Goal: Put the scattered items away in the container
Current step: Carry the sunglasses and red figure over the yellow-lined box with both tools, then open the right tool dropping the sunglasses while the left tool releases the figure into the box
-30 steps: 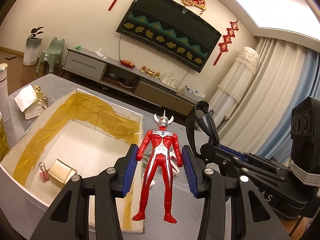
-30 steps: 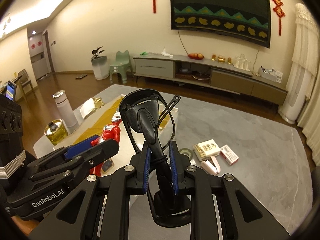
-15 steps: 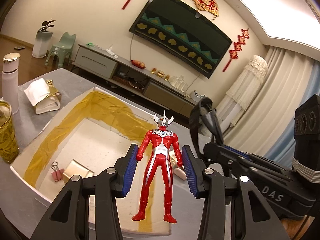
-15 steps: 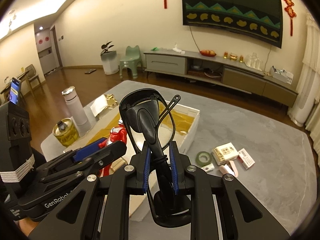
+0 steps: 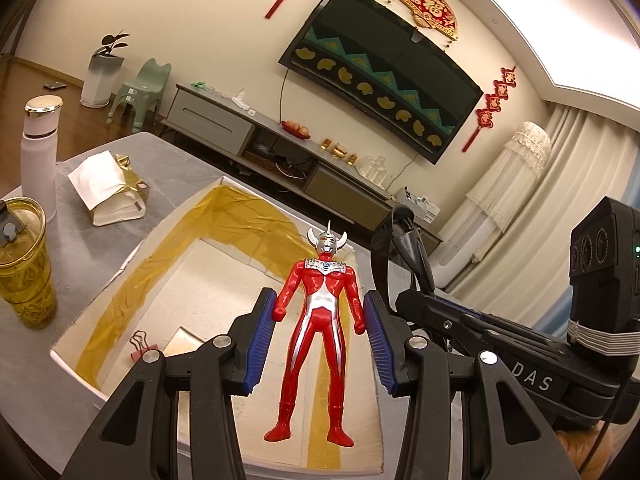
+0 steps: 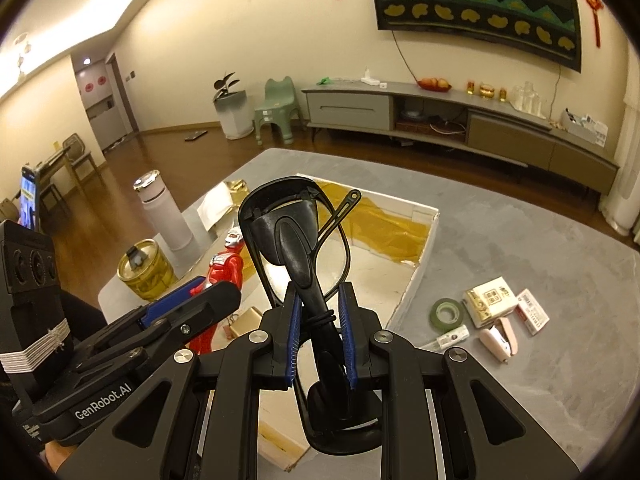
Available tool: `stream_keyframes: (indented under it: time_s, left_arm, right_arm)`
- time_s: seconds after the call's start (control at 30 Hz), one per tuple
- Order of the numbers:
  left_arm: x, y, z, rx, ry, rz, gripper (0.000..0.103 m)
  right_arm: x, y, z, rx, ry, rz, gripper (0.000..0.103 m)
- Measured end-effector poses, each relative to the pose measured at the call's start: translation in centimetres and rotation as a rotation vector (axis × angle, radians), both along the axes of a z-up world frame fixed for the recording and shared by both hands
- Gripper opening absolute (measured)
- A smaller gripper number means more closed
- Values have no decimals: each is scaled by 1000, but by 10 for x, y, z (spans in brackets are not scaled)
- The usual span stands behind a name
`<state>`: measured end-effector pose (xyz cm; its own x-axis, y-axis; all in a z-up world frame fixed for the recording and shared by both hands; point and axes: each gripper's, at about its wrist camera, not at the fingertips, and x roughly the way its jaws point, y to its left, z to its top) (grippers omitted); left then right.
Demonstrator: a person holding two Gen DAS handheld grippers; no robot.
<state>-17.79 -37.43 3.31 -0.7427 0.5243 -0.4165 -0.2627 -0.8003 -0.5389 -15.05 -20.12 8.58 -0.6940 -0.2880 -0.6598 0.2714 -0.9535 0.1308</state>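
Observation:
My left gripper (image 5: 318, 300) is shut on a red and silver toy figure (image 5: 316, 320), which hangs upright between the blue pads above the near end of the white box (image 5: 132, 256) lined with gold tape. A pink binder clip (image 5: 140, 350) and a small gold box (image 5: 182, 340) lie inside. My right gripper (image 6: 318, 304) is shut on folded black glasses (image 6: 296, 240), held above the box's (image 6: 424, 248) near right side. The left gripper (image 6: 192, 300) with the figure (image 6: 226, 268) shows to its left.
On the grey table right of the box lie a green tape roll (image 6: 447, 314), a white and gold carton (image 6: 490, 300), a red-white packet (image 6: 532, 312), a pink stapler (image 6: 500, 338) and a small tube (image 6: 452, 336). A white bottle (image 5: 40, 160), gold cup (image 5: 24, 264) and paper bag (image 5: 108, 188) stand left.
Both grippers have risen and moved back over the table, so more of the box and table shows beneath them. Each still holds its item.

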Motion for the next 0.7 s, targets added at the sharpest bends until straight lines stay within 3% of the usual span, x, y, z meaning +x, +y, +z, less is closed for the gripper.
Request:
stream_keyframes:
  time_s: [0.7]
  left_arm:
    - [-8,7,-7,-36,-33,4,46]
  right_arm:
    - [-27,11,-12,-80,-67,7,20]
